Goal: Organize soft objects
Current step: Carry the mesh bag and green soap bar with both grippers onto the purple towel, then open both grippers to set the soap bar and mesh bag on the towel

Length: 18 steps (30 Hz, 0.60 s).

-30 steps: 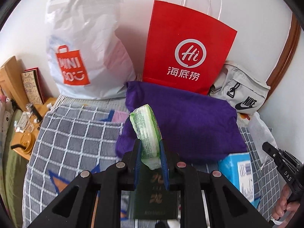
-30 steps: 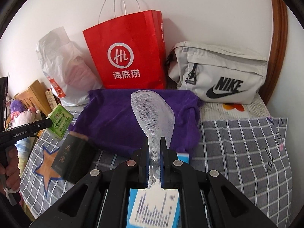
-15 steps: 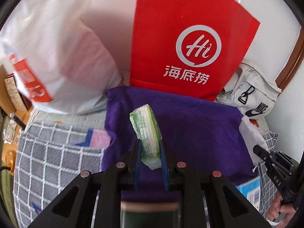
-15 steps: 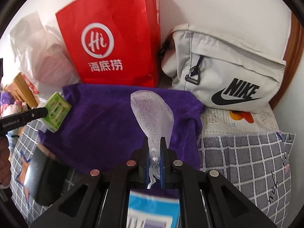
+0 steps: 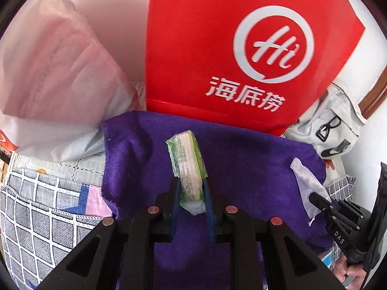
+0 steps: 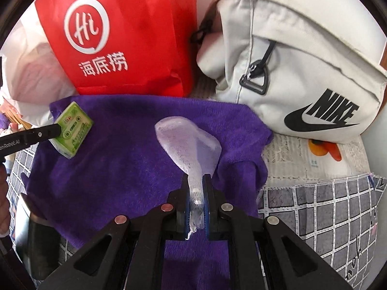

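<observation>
My left gripper point(image 5: 191, 188) is shut on a green tissue pack point(image 5: 187, 162) and holds it over a purple towel point(image 5: 246, 169) spread on the bed. My right gripper point(image 6: 196, 188) is shut on a clear mesh pouch point(image 6: 188, 145) and holds it over the same purple towel point(image 6: 116, 164). The tissue pack point(image 6: 72, 129) and left gripper show at the left of the right wrist view. The mesh pouch point(image 5: 306, 183) and right gripper show at the right of the left wrist view.
A red paper bag point(image 5: 241, 48) stands behind the towel. A white plastic bag point(image 5: 55, 79) sits at its left, a white Nike waist bag point(image 6: 302, 72) at its right. A grey checked bedsheet point(image 6: 326, 212) lies around the towel. A dark box point(image 6: 36, 236) lies at lower left.
Both grippers have moved forward over the purple towel toward the bags, each still holding its object. The blue box and dark box have dropped below the views.
</observation>
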Each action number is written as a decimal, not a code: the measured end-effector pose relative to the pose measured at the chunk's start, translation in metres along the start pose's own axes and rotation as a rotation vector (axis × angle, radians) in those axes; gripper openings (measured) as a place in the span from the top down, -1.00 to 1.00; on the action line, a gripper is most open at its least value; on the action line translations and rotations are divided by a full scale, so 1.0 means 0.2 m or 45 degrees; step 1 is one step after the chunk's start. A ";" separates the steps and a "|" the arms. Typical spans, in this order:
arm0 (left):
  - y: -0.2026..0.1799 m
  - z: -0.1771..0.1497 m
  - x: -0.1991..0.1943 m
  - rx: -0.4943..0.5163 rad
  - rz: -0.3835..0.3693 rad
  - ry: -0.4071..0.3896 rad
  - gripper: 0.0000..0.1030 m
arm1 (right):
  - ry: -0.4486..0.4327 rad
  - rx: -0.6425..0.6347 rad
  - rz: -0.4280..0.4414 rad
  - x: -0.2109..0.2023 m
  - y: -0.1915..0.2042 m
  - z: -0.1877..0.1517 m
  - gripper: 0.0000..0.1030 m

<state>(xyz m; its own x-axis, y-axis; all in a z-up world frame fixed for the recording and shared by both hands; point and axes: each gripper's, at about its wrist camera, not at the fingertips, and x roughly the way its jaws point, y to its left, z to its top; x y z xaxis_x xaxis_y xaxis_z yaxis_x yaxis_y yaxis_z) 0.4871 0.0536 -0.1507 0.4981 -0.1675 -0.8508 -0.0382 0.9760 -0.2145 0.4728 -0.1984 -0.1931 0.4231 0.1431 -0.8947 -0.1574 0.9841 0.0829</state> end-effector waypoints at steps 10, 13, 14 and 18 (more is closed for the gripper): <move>0.04 -0.02 -0.01 0.029 0.062 0.092 0.03 | -0.009 -0.012 0.089 -0.02 0.03 -0.02 -0.29; 0.05 -0.05 -0.11 0.035 0.079 0.044 -0.14 | -0.033 -0.030 0.081 -0.09 0.06 -0.05 -0.38; 0.05 -0.06 -0.14 0.034 0.087 0.033 -0.17 | -0.032 -0.031 0.075 -0.10 0.06 -0.05 -0.40; 0.04 -0.11 -0.28 0.049 0.153 -0.005 -0.23 | -0.016 0.010 0.031 -0.22 0.06 -0.10 -0.47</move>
<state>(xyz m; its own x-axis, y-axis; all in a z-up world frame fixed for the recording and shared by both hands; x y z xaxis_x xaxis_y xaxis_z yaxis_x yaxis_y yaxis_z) 0.4404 0.0678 -0.1150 0.4955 -0.0483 -0.8673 -0.0650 0.9936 -0.0925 0.4351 -0.1957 -0.1617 0.4302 0.1682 -0.8869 -0.1609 0.9810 0.1080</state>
